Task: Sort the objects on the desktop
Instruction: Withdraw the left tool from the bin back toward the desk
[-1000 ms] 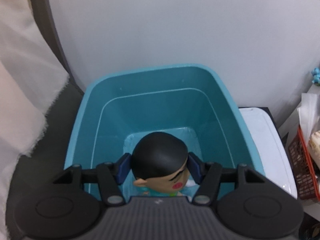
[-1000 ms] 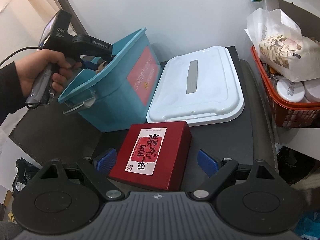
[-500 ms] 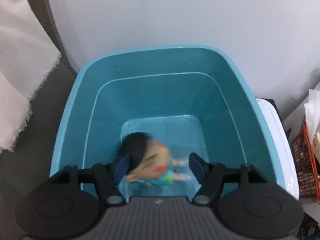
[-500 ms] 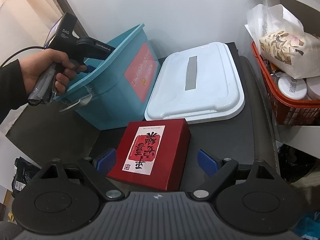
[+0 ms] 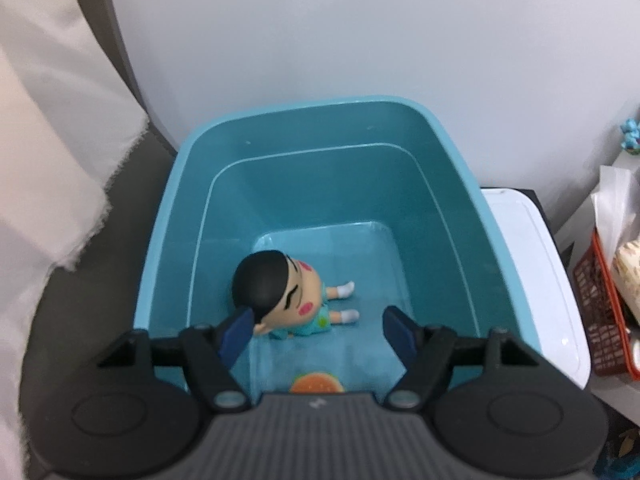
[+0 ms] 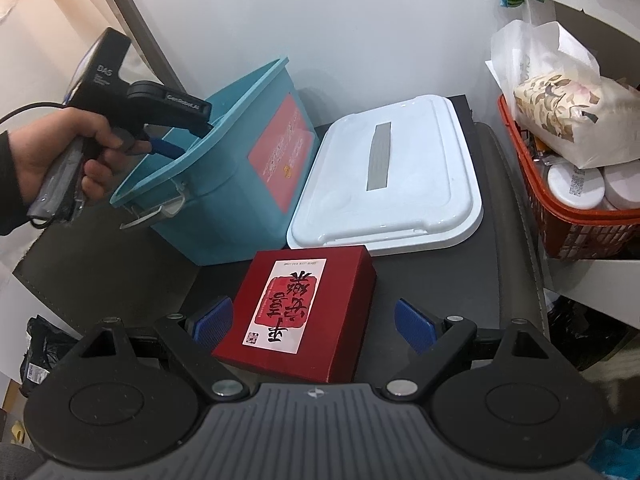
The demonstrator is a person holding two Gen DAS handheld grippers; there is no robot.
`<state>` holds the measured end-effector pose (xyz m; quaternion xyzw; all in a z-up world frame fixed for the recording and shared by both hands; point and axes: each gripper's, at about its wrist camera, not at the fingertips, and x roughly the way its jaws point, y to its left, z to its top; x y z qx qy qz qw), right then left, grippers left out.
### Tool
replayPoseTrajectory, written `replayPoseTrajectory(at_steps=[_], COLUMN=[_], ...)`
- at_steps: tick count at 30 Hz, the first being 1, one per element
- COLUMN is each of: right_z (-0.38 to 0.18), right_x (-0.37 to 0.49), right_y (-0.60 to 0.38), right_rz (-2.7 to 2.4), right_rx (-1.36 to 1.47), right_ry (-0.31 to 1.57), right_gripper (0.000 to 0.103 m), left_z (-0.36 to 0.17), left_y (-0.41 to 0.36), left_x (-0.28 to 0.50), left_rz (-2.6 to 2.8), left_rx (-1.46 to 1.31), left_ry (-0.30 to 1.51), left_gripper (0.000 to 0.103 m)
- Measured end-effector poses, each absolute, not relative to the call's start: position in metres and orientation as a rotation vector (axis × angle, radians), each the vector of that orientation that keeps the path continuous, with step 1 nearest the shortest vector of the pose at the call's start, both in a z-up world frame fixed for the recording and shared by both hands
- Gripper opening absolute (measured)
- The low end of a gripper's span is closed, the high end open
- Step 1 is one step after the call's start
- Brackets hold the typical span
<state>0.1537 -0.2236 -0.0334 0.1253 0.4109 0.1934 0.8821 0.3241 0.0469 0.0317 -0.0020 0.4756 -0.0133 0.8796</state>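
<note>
A black-haired boy figurine lies on the floor of the teal bin. A small burger toy lies in the bin near its front wall. My left gripper is open and empty above the bin, its left pad close to the figurine's head. The bin also shows in the right wrist view, with the left gripper over its rim. A red box with a white label lies on the dark mat between the open fingers of my right gripper.
A white bin lid lies flat right of the bin. A red basket with jars and a tissue pack stands at the far right. White wall behind; cloth on the left.
My left gripper opened and let go of the figurine, which dropped to the bin floor. The gripper rose a little. My right gripper stayed open around the red box.
</note>
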Motion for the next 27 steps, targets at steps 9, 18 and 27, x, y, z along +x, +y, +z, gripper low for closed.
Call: replayPoseTrajectory(at_steps=[9,18,27], right_z=[-0.032,-0.031,-0.025], right_x=[0.152,0.143,0.132], right_y=[-0.223,-0.219,-0.217], right_rz=[0.4,0.406,0.392], right_rx=[0.244,0.198,0.161], right_ry=[0.844,0.834,0.808], right_gripper=[0.091,0.091,0.091], left_z=[0.047,0.064,0.075], left_y=[0.049,0.053,0.058], left_x=[0.297,0.259,0.21], left_rz=[-0.022,-0.026,-0.048], left_rx=[-0.021,-0.03,-0.057], left_ry=[0.962,0.919,0.877], left_gripper=[0.073,0.068,0.067])
